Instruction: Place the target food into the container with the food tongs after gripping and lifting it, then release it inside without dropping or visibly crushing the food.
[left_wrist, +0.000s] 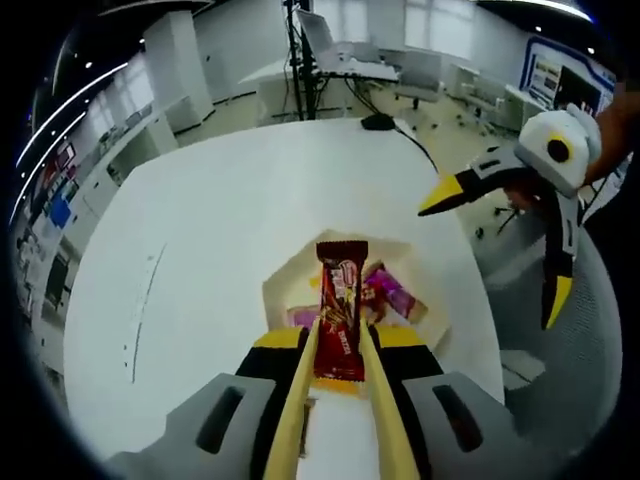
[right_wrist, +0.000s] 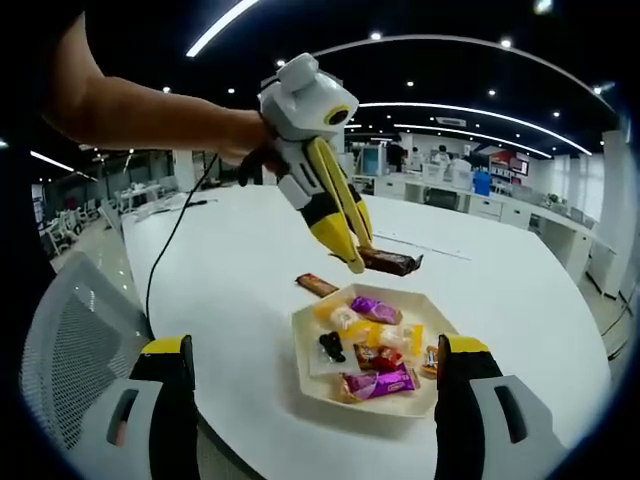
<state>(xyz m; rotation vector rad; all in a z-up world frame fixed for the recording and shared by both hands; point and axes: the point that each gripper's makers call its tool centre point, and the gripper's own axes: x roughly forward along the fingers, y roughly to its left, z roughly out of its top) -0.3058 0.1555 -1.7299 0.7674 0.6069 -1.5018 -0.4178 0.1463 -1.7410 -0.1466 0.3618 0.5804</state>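
Note:
My left gripper (left_wrist: 340, 338) is shut on a pair of yellow food tongs (left_wrist: 296, 400). The tongs pinch a red-brown wrapped candy bar (left_wrist: 340, 310), held in the air over the near rim of a cream plate (left_wrist: 285, 285) of wrapped sweets. In the right gripper view the same bar (right_wrist: 390, 262) hangs level from the tongs (right_wrist: 340, 215), above the plate's (right_wrist: 300, 360) far edge and clear of it. My right gripper (right_wrist: 315, 350) stands wide open with nothing in it, near the plate's front side; it also hangs open at the right (left_wrist: 495, 250).
A second brown bar (right_wrist: 317, 285) lies on the white table (right_wrist: 230, 280) just behind the plate. A black cable (right_wrist: 170, 240) runs across the table to a dark puck (left_wrist: 378, 122). A grey mesh chair (right_wrist: 70, 340) stands at the table's edge.

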